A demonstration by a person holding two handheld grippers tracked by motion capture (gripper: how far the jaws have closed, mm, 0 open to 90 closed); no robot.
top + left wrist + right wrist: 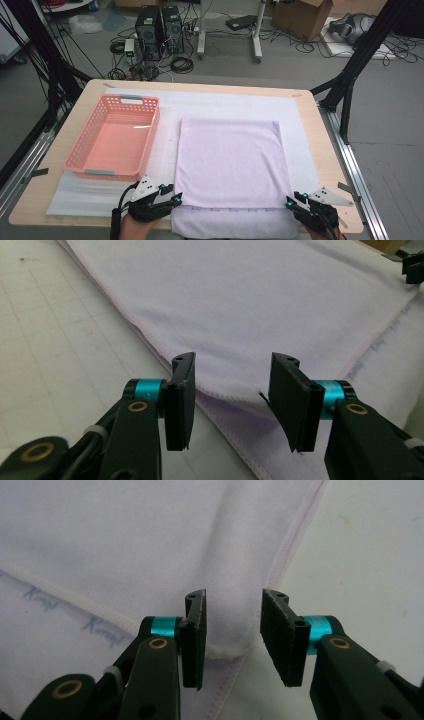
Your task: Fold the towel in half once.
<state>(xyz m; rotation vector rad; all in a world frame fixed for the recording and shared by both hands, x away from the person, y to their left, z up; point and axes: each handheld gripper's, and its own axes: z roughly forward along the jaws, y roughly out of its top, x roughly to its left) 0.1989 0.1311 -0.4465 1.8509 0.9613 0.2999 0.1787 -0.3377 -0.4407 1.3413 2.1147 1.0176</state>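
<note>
A pale lilac towel (230,160) lies folded on the table, its upper layer ending a little short of the near edge. My left gripper (177,199) is at the towel's near left corner. In the left gripper view the jaws (232,395) stand apart, with the folded corner (225,390) lying between them and untouched by the pads. My right gripper (290,202) is at the near right corner. Its jaws (232,635) are also apart, straddling the hemmed corner (227,650) without pressing on it.
A pink plastic basket (115,137) stands empty to the left of the towel. A white foam mat (300,115) covers most of the wooden table (330,165). Black frame posts rise at both sides, and computers and cables sit on the floor beyond.
</note>
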